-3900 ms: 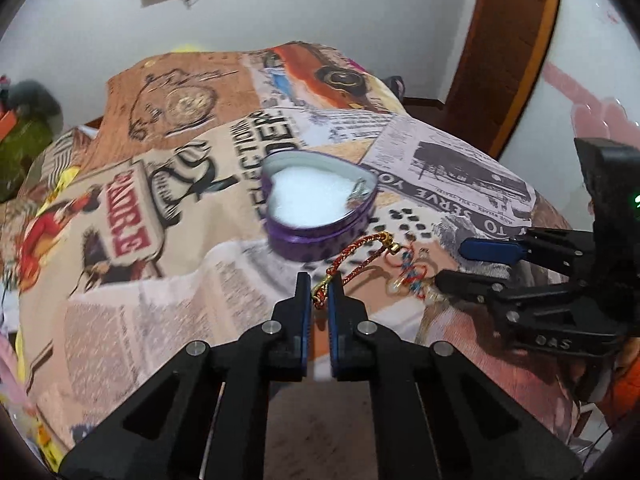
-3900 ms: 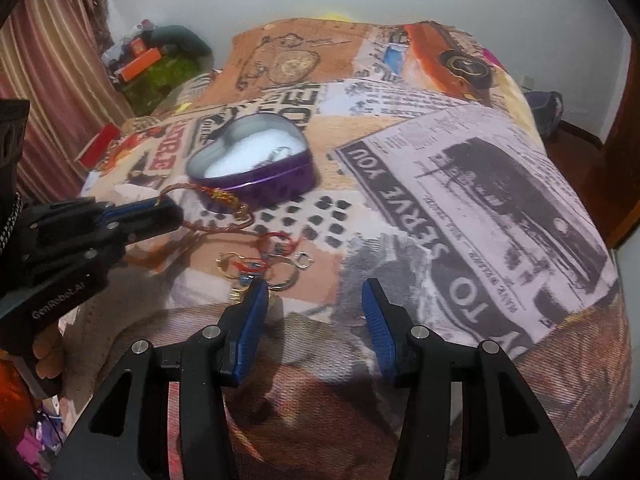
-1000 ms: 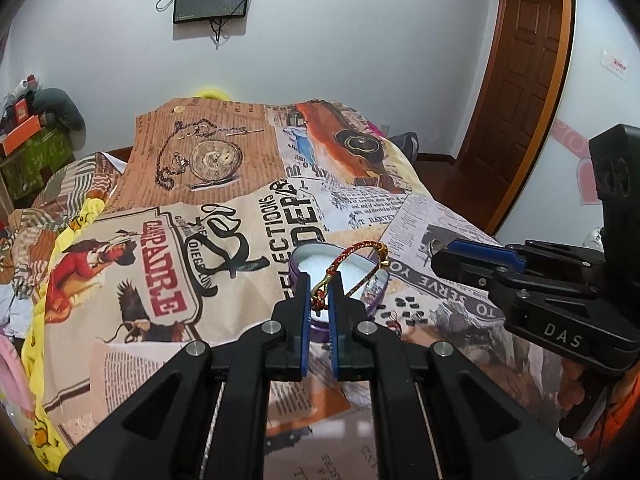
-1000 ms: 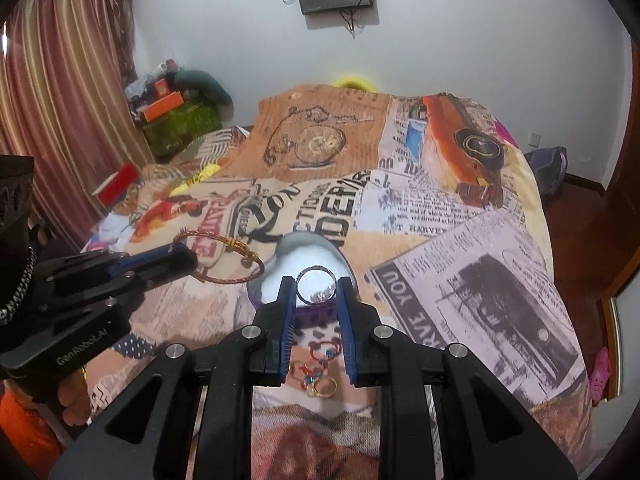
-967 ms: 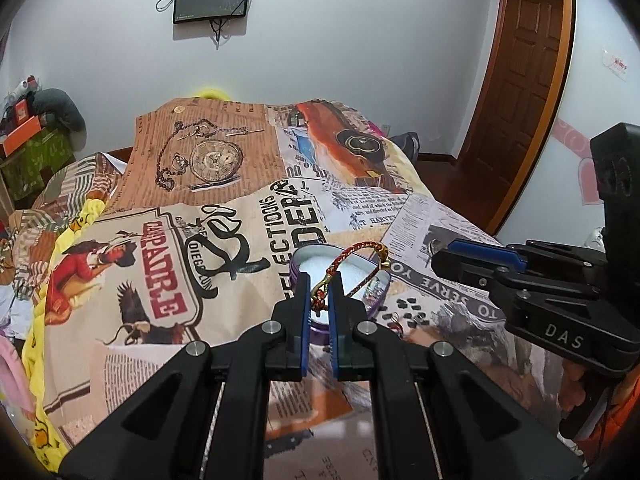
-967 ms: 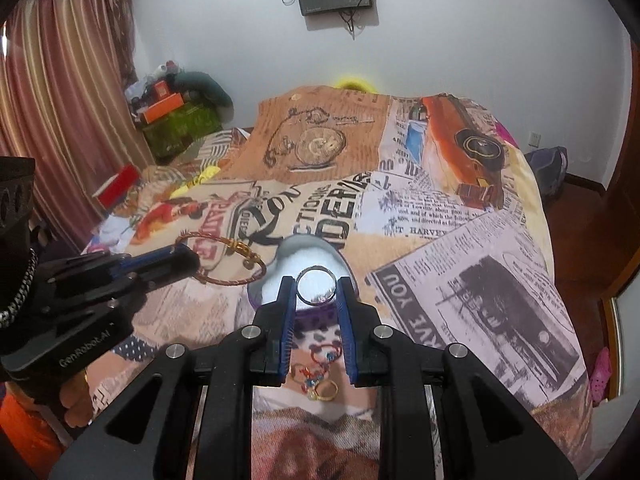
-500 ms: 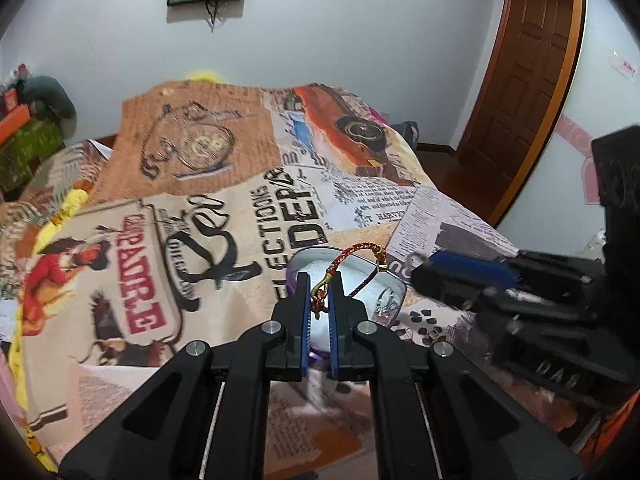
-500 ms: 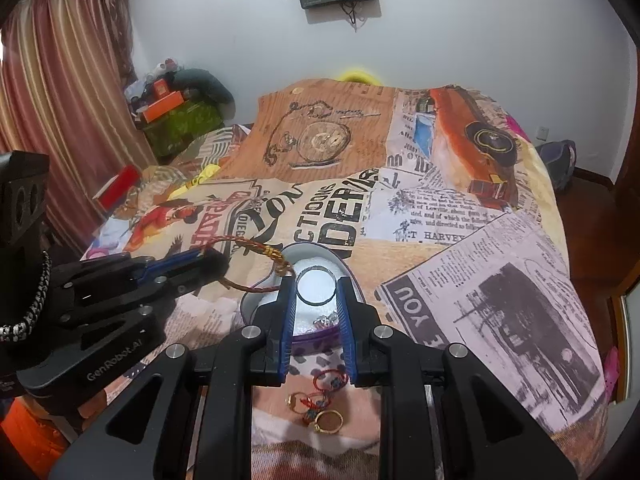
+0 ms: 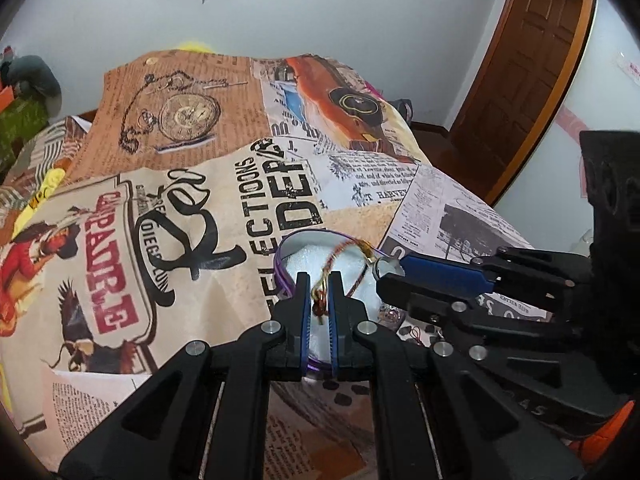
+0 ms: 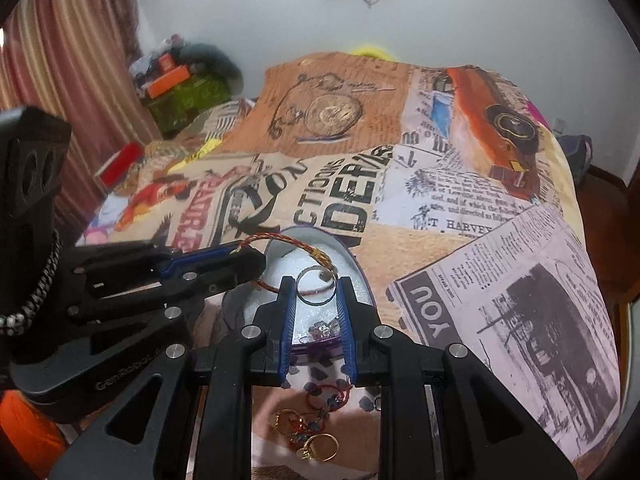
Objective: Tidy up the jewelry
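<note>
Over the purple heart tin (image 10: 362, 276), bracelet (image 10: 280, 240) and ring (image 10: 316, 286), loose rings (image 10: 316, 440) nearby.

Both tools crowd over purple tin (image 10: 362, 276) — bedspread (image 9: 168, 216) beyond and left lies open.

Each black hand-held gripper (image 9: 319, 292) has blue pads (image 10: 286, 320) and silver screws.

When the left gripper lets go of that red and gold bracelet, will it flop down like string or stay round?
Probably stay round: the bracelet arches up in a hoop while the left gripper pinches only one spot. It looks thin, so likely light. It hangs above the purple box with its white padding, so it should land softly there.
</note>
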